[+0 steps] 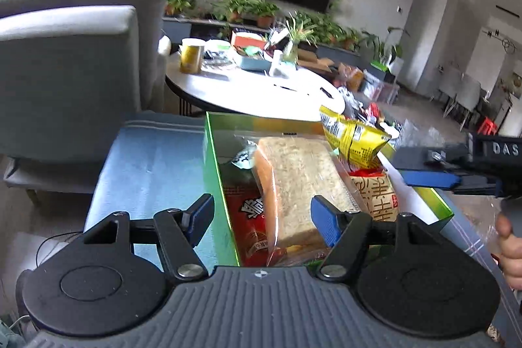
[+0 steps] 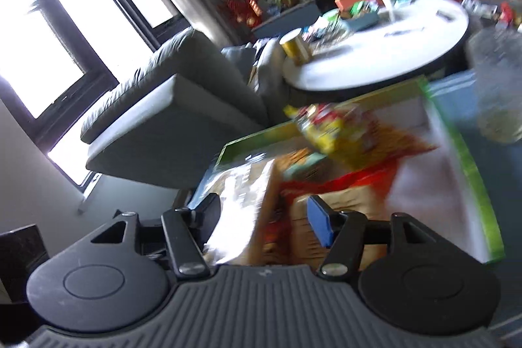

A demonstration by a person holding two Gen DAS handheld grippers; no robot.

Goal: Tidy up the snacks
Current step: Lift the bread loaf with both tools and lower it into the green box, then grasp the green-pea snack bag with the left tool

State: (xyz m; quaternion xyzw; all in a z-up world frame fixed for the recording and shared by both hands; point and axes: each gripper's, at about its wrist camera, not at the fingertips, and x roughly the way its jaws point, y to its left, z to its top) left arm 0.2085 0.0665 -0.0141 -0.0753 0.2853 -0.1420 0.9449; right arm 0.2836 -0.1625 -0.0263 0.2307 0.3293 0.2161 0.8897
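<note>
A green box [image 1: 213,165] stands on a blue cloth and holds snacks: a wrapped bread loaf [image 1: 300,181], a red packet [image 1: 251,217] and an orange packet [image 1: 378,194]. A yellow snack bag [image 1: 355,136] is in the air over the box's far right corner, apart from any gripper. My left gripper [image 1: 261,219] is open and empty, above the box's near end. My right gripper [image 2: 262,220] is open and empty over the same box [image 2: 469,178]; its blue fingers [image 1: 430,178] show at the right of the left wrist view. The right wrist view is blurred; the yellow bag [image 2: 323,129] shows there.
A grey sofa [image 1: 71,67] stands left of the box. A round white table [image 1: 257,87] with a yellow can [image 1: 191,56], boxes and plants lies behind. A clear plastic bag [image 2: 496,93] is right of the box. A hand [image 1: 510,250] shows at the right edge.
</note>
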